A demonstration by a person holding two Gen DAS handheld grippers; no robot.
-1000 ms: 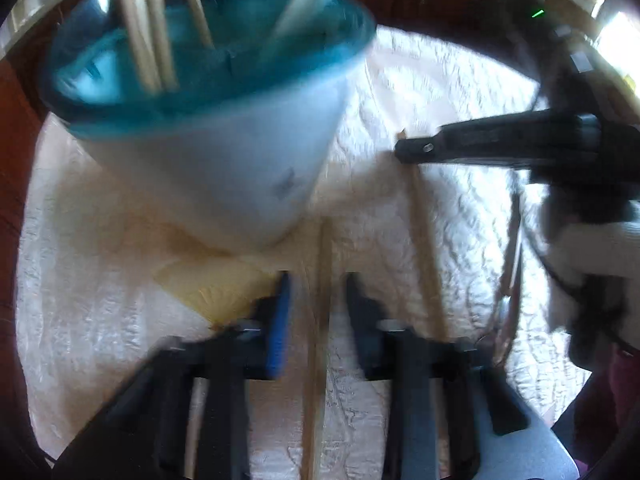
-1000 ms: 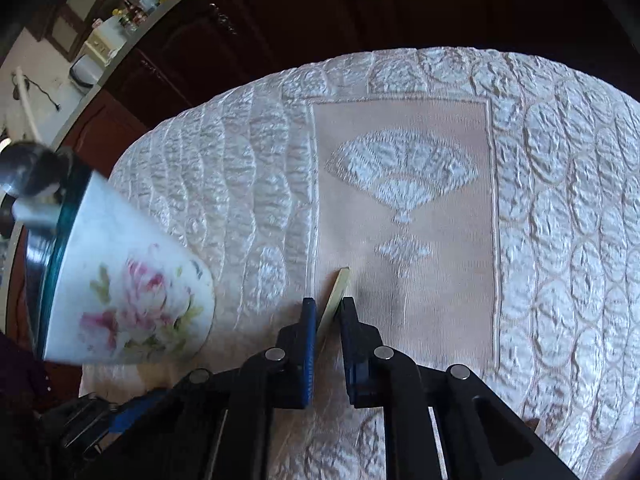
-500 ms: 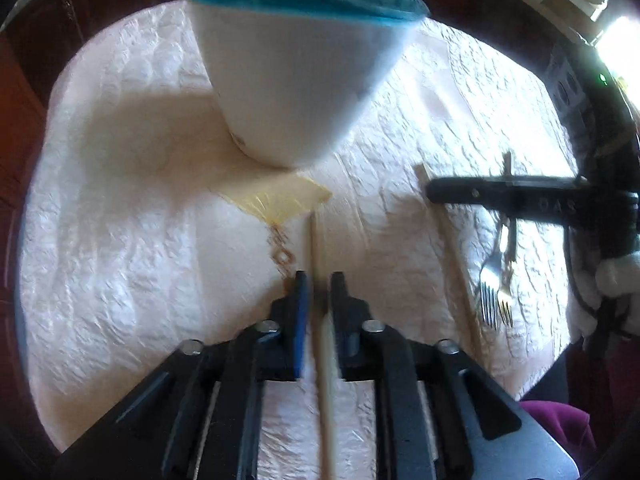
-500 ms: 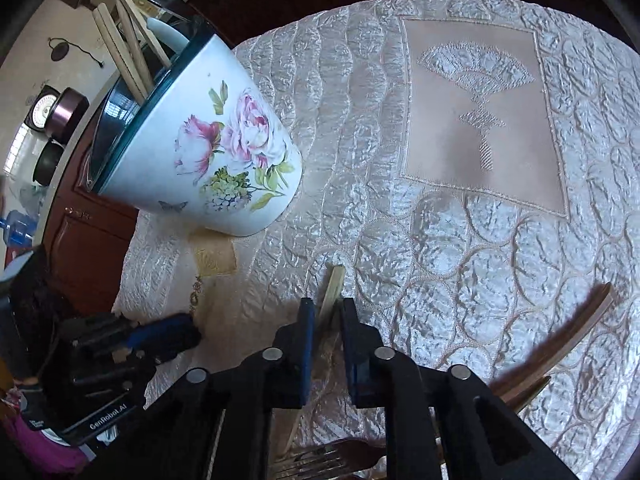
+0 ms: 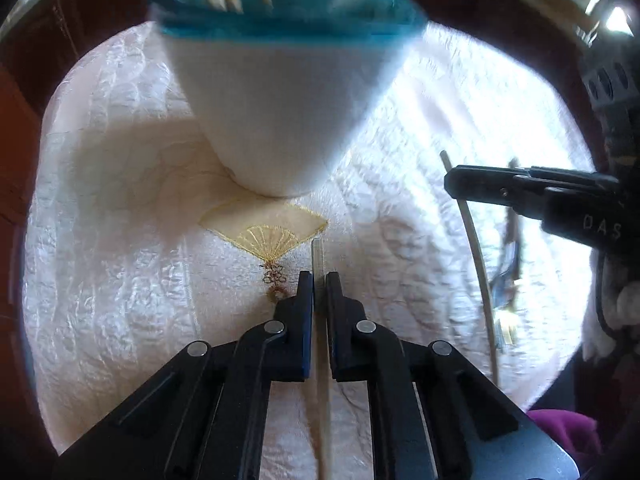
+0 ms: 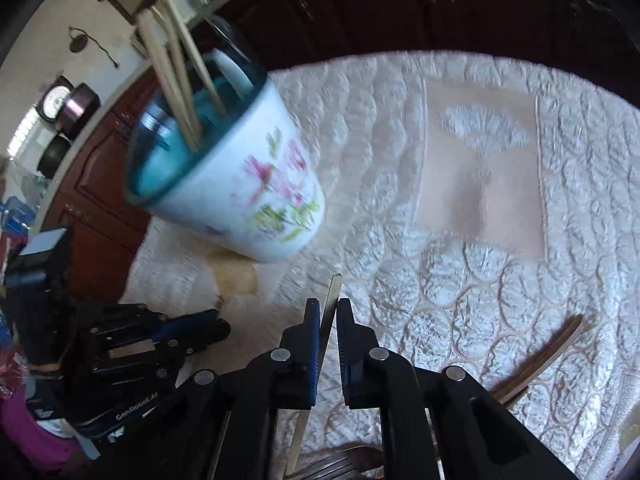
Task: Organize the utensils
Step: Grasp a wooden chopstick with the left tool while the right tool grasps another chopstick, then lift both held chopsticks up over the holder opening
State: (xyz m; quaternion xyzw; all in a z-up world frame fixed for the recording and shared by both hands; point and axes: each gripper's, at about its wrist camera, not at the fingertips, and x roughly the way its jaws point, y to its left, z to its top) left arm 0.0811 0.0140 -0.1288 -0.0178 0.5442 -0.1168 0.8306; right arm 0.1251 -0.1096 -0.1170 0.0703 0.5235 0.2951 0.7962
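The left gripper (image 5: 319, 280) is clamped on 1 pale chopstick (image 5: 318, 254), whose tip pokes just past the fingertips toward the embroidered fan motif (image 5: 266, 236) on the white quilted cloth (image 5: 120, 280) covering the bench. The right gripper (image 6: 328, 308) likewise pinches a second chopstick (image 6: 334, 288) between its blue-padded fingers (image 6: 314, 320) — its tip juts out a little beyond them, angled up toward the floral mug (image 6: 256, 184). The mug, white with pink flowers and a teal inside, stands on the cloth just ahead of both grippers and already holds several chopsticks (image 6: 176, 64) leaning out over its rim. Seen from the left wrist, forks (image 5: 506, 276) lie near the right edge of the cloth, blurred. Seen from the right wrist, a dark wooden utensil (image 6: 548, 352) rests on the cloth — well apart from the mug, on the right.
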